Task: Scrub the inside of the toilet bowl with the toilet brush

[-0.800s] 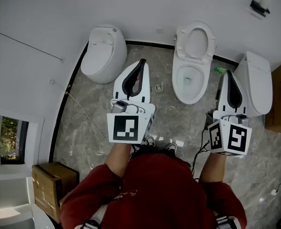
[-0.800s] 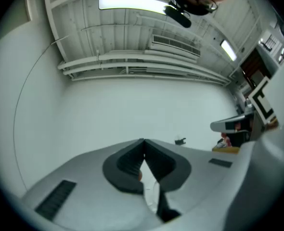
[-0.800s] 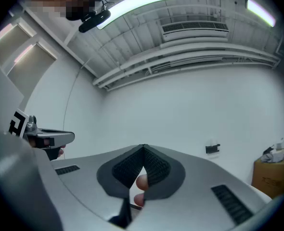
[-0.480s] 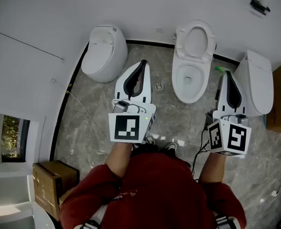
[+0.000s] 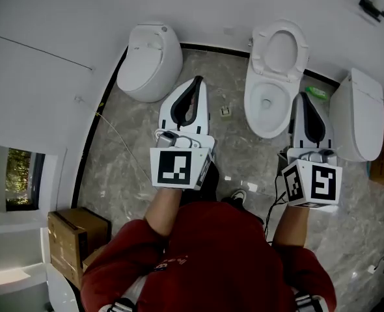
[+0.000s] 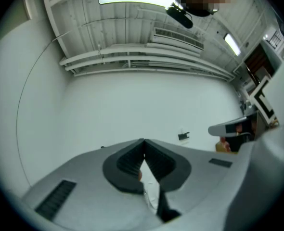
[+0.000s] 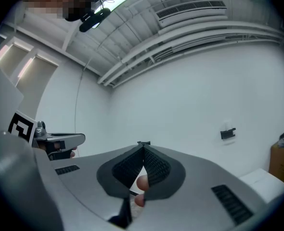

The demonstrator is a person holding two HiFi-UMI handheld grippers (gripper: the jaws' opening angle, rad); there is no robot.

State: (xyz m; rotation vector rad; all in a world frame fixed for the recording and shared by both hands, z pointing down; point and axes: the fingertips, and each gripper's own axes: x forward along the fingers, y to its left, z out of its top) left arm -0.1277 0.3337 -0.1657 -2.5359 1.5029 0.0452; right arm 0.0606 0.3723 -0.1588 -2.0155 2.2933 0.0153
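As left gripper (image 5: 196,81) & right gripper (image 5: 305,97) are clenched empty, scrubbing's unstarted; next: locate brush, open 1 gripper near toilet bowl (image 5: 250,106).

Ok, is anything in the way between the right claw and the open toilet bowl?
Nothing visible does. In the head view the shut right claw shows just beside the rim of the open toilet bowl, with no object between them.

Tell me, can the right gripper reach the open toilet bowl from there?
Probably yes. The right gripper hangs shut and empty just beside the open toilet bowl, whose lid is up, and nothing stands between them. It would need to tilt down.
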